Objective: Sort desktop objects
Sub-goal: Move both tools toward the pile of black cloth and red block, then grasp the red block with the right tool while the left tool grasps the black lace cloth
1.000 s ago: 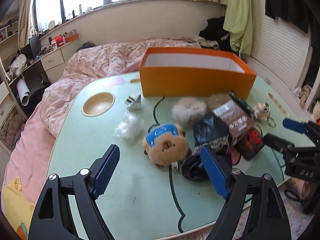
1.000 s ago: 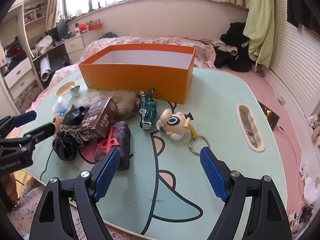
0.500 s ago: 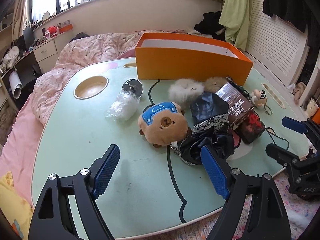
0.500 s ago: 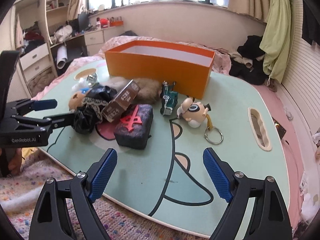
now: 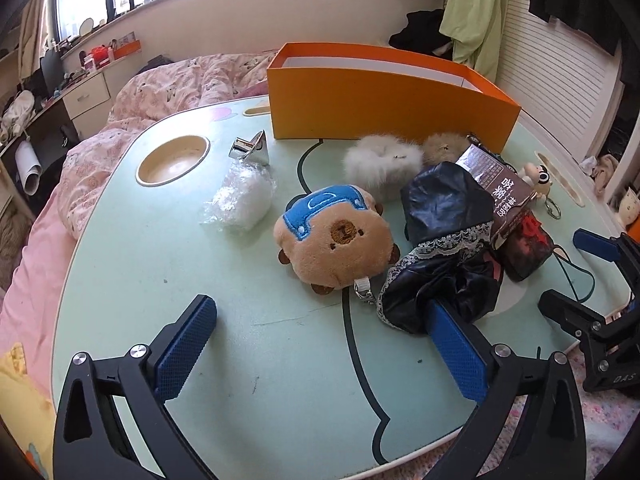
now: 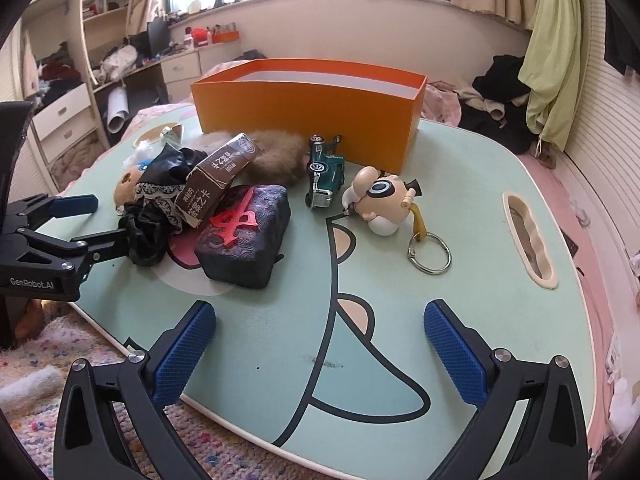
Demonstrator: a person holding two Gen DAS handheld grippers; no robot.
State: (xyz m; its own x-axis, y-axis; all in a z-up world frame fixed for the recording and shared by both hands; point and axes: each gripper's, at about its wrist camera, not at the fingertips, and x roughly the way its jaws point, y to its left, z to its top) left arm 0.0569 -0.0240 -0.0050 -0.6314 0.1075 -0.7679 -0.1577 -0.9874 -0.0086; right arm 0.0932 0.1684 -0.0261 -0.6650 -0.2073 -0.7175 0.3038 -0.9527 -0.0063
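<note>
The bear plush (image 5: 334,242) lies straight ahead of the left tongs (image 5: 320,356), nearer them than the right tongs (image 6: 320,352); both pairs are spreading, nothing between.

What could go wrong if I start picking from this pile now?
1. The brown carton leans on the black lace cloth and dark pouch; pulling either may tip it.
2. The left gripper has one finger against that cloth as its fingers open, so it could snag.
3. The green toy car may roll if bumped.
</note>
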